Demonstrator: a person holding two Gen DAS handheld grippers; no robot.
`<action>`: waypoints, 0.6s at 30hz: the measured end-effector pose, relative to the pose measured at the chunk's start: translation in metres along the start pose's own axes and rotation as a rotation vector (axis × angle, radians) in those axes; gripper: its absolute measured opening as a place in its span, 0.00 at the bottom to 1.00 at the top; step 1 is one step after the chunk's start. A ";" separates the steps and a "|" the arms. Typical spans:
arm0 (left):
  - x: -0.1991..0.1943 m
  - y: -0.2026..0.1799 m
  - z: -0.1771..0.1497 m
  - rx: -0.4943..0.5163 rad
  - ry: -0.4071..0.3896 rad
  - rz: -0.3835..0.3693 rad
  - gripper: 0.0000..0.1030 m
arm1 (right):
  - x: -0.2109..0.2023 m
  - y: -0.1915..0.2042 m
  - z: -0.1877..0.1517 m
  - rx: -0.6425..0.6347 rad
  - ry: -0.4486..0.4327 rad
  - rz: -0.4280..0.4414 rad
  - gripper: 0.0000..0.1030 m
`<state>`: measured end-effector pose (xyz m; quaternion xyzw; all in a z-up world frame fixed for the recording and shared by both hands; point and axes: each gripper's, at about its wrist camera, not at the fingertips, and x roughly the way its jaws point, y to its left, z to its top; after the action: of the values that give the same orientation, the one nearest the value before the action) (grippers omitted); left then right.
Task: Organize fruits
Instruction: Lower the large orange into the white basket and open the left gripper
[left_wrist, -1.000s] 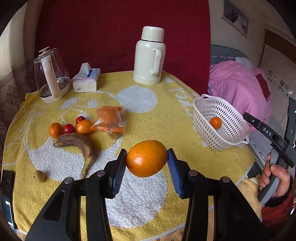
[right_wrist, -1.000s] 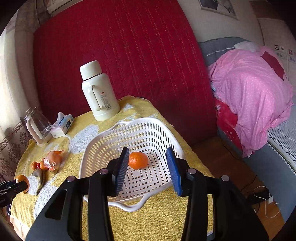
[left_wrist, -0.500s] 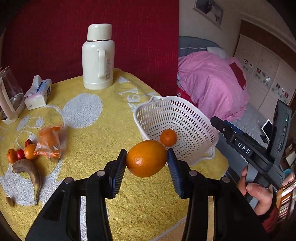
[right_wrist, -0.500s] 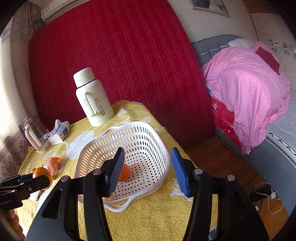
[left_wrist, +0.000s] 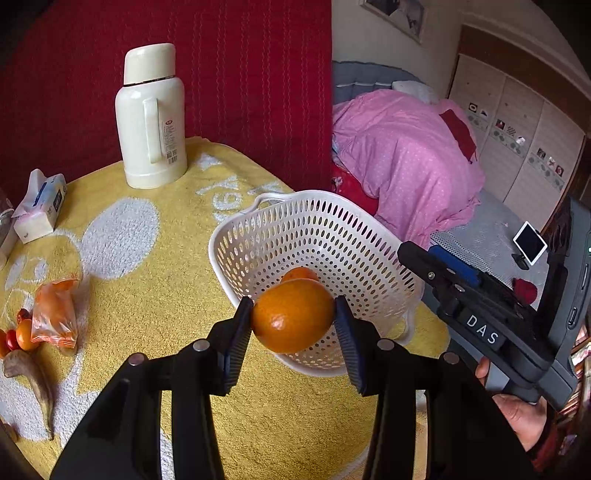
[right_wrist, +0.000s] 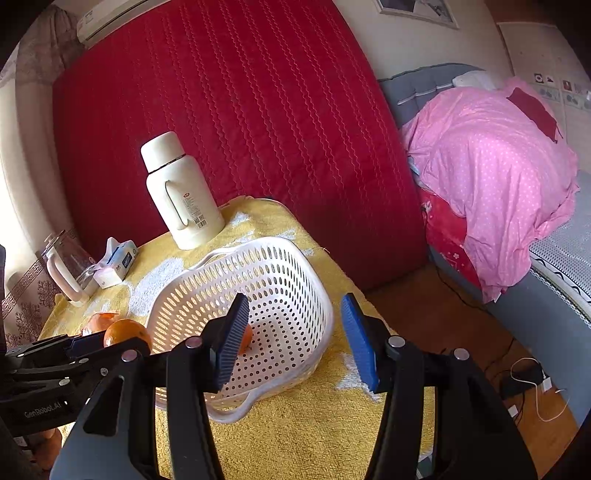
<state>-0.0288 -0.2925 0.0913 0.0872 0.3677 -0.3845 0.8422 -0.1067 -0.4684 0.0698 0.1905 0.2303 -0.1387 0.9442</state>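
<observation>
My left gripper (left_wrist: 293, 320) is shut on a large orange (left_wrist: 293, 319) and holds it in the air just before the near rim of the white perforated basket (left_wrist: 258, 236). A small orange (left_wrist: 300, 274) lies in the basket, partly hidden behind the held one. In the right wrist view the basket (right_wrist: 280, 266) lies ahead, the small orange (right_wrist: 246, 338) peeks past my left finger, and the held orange (right_wrist: 127, 332) shows at the left. My right gripper (right_wrist: 293, 341) is open and empty above the basket's right side.
A cream thermos (left_wrist: 149, 114), a tissue pack (left_wrist: 38, 206), a plastic bag with fruit (left_wrist: 55, 314), small red and orange fruits (left_wrist: 18, 334) and a dark banana (left_wrist: 33, 384) sit on the yellow towel (left_wrist: 155, 295). A pink bed (left_wrist: 406, 158) is at the right.
My left gripper has carried the large orange right and forward, from over the towel up to the basket's rim. My right gripper has drawn back and right and opened a little wider.
</observation>
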 end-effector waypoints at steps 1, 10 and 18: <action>0.001 0.000 0.001 0.001 -0.003 -0.005 0.48 | 0.000 0.000 0.000 0.000 -0.002 -0.003 0.58; -0.006 0.014 -0.004 -0.029 -0.032 0.073 0.91 | 0.000 -0.001 -0.001 0.005 -0.008 -0.012 0.69; -0.009 0.024 -0.012 -0.027 -0.025 0.212 0.95 | -0.004 0.005 -0.001 -0.011 -0.021 -0.012 0.73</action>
<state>-0.0225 -0.2659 0.0861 0.1092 0.3511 -0.2892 0.8838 -0.1090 -0.4627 0.0723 0.1823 0.2225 -0.1450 0.9467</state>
